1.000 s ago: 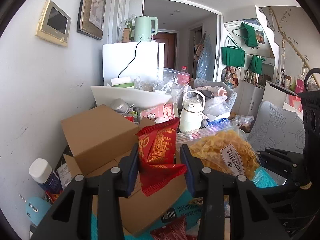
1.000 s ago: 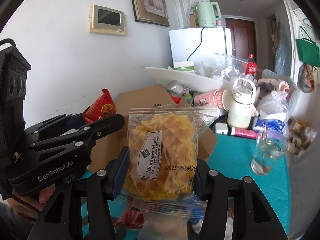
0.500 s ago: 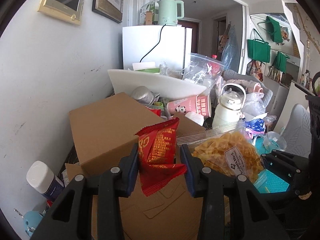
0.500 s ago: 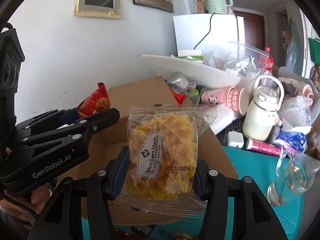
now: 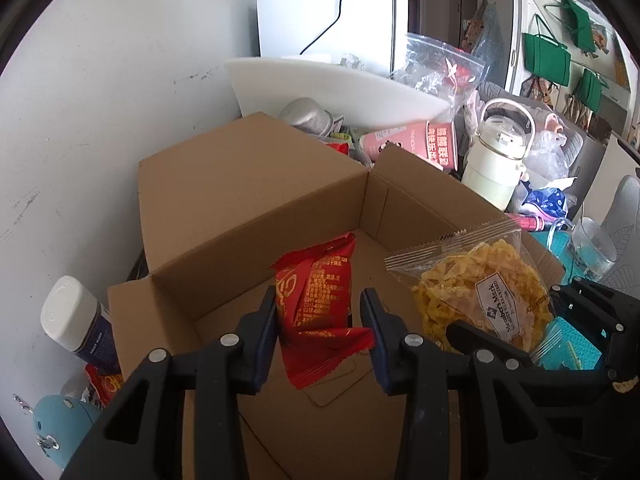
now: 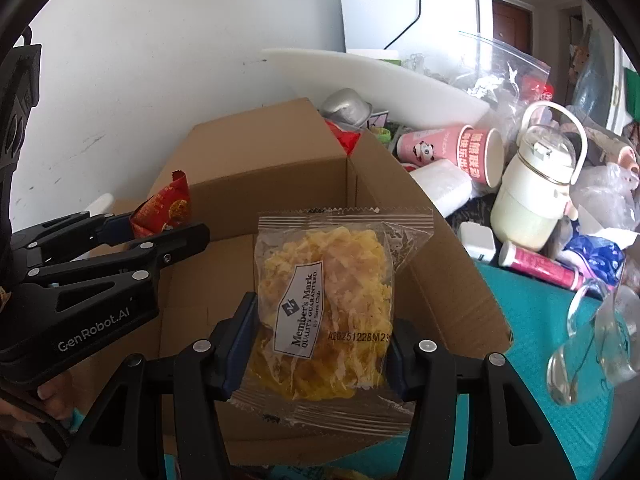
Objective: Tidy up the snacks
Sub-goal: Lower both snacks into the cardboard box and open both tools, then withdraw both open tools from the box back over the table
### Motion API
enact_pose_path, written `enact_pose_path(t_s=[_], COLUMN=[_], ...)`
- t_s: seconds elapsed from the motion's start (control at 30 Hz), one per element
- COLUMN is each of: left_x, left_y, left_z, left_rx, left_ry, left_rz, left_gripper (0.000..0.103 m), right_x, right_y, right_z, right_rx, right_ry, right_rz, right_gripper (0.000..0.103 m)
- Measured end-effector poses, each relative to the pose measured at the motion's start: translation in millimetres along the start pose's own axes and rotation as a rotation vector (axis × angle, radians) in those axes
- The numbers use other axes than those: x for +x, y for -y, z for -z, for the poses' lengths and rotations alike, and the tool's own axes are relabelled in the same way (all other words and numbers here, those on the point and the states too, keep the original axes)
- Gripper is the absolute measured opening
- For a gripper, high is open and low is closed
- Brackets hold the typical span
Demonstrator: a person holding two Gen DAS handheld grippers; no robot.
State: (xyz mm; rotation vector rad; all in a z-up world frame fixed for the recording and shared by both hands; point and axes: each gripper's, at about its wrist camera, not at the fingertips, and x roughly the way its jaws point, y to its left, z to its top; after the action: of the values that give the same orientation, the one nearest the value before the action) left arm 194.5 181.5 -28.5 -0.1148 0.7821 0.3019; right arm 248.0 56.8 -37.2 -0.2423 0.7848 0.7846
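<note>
My left gripper is shut on a red snack packet and holds it over the open cardboard box. My right gripper is shut on a clear bag of yellow crisps and holds it over the same box. The box floor under both packets is bare. The crisps bag also shows in the left wrist view, to the right of the red packet. The left gripper with the red packet shows at the left of the right wrist view.
Behind the box stand a white tray, a pink paper cup, a cream jug and plastic bags. A glass stands on the teal table cover at the right. A white-capped bottle stands left of the box by the wall.
Both grippers have moved forward and tilted down over the open box, each still holding its packet. The box inside is now in view below them.
</note>
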Motion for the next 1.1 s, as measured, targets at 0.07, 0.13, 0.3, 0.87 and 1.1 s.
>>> enact_pose_path(t_s=[0.07,0.13,0.3,0.87,1.1], left_x=[3.7,4.1,1.1,-69.1,-114.5], left_y=[1.9,5.1,8.5,30.6,40.5], left_z=[1.8,4.5,5.1,-1.0,1.5], left_rx=[0.003,0.012,0.013,0.031,0.044], left_ry=[-0.023,-0.018,-0.028,0.084,0.140], left_rz=[0.012,0.009,-0.037,-0.063,-0.027], left_gripper=[0.039,0.039,0.052,0.074,0.074], right_x=[1.5,-0.7,-12.0,-79.1,-127.2], right_y=[0.4,0.8,0.1,8.5,0.9], right_z=[1.8,3.8,9.1,9.8,14.5], right_rx=[0.000,0.000,-0.022,0.016,0.028], right_ry=[-0.016,-0.016,0.013,0.097,0.152], right_rz=[0.013,0.031,0.075,0.111,0.143], right_gripper=[0.057,0.058,0.076,0.076,0.076])
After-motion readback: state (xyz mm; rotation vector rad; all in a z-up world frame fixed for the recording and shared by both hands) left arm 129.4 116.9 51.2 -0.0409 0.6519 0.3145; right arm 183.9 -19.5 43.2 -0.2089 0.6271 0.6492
